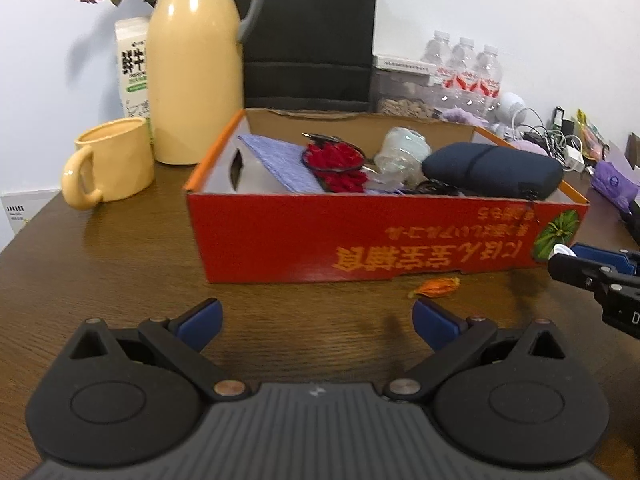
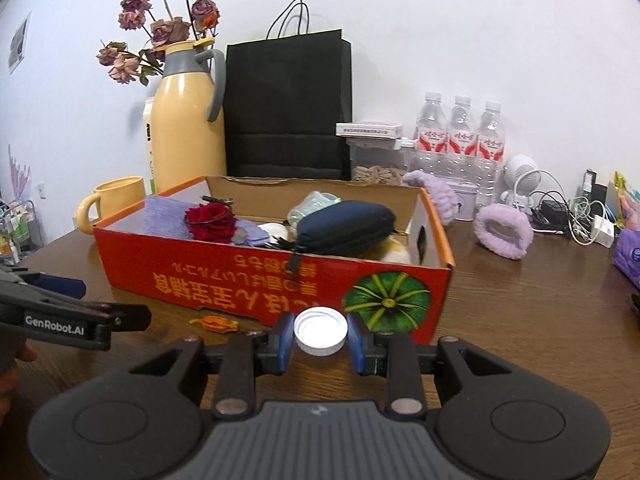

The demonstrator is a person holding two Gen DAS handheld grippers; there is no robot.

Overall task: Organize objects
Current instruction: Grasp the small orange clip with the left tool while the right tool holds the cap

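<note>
While the right gripper (image 2: 320,338) is clenching a round white plastic cap (image 2: 320,330) just near the red cardboard box (image 2: 256,276), its blue pads are pressing the cap's sides. Left gripper (image 1: 316,322) is hovering with jaws spread wide, holding nothing, above the brown wooden table (image 1: 120,264).

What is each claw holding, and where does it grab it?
The right claw pinches a white cap by its opposite rim sides. The left claw holds nothing.

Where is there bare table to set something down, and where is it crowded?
Bare wood lies in front of the red box, apart from an orange scrap, and right of it, before the purple band. Crowded: the box's inside and the back edge by the cables.
</note>
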